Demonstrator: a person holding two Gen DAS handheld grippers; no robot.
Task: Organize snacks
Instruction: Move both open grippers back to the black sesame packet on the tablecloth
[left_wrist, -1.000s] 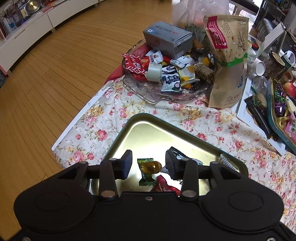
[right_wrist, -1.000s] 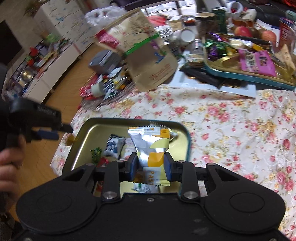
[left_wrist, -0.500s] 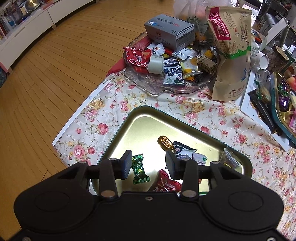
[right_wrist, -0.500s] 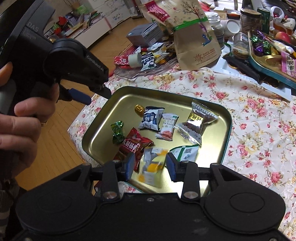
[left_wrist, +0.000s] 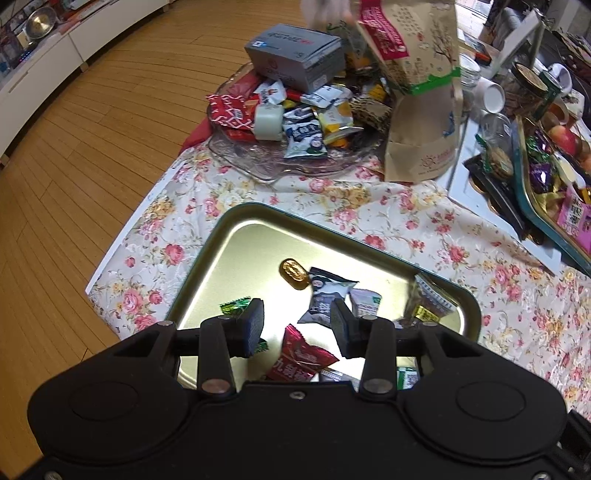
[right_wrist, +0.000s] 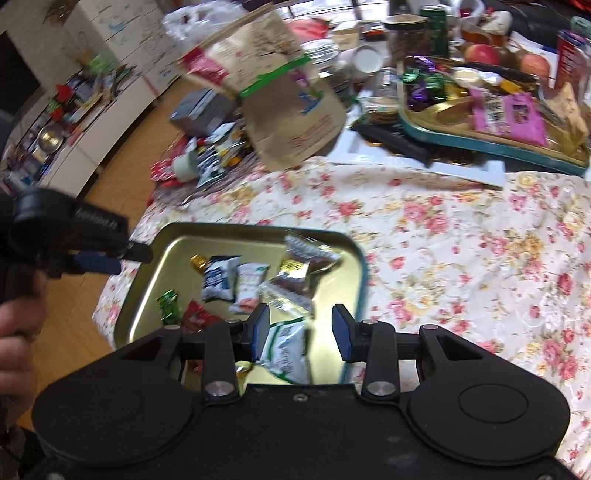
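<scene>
- The gold tin tray (left_wrist: 236, 236) lies on the flowered tablecloth (left_wrist: 424, 236) and already holds a small batch of snacks: a gold-foil candy (left_wrist: 293, 274), a dark blue-and-white packet (left_wrist: 325, 295), a small white packet (left_wrist: 364, 300), a green-wrapped candy (right_wrist: 168, 302), a red packet (left_wrist: 301, 358), a clear-and-brown packet (right_wrist: 301, 269) and a white-and-green packet (right_wrist: 290, 350).
- By my reading the sorting is only partly done — the glass dish (left_wrist: 258, 166) beyond the tray is heaped with wrapped snacks, among them a second blue-and-white packet (left_wrist: 304, 138) and a red patterned packet (left_wrist: 227, 112).
- The left gripper (left_wrist: 297, 328) hovers over the near end of the tray, its jaws spread wide with nothing between them.
- The right gripper (right_wrist: 301, 330) hangs over the tray's near right corner, jaws likewise well apart and holding nothing; the white-and-green packet shows through the gap but lies loose below.
- Around the dish: a grey carton (left_wrist: 295, 55) sits on top of the heap, and a tall kraft-paper pouch (left_wrist: 421, 110) stands just beside it — both likely crowd any reach into the pile.
- Farther right, a teal-rimmed tray (right_wrist: 491, 142) carries purple-wrapped candies and a pink packet, with apples (right_wrist: 480, 53), jars and a white cup (left_wrist: 493, 98) behind; this view is blurred.
</scene>
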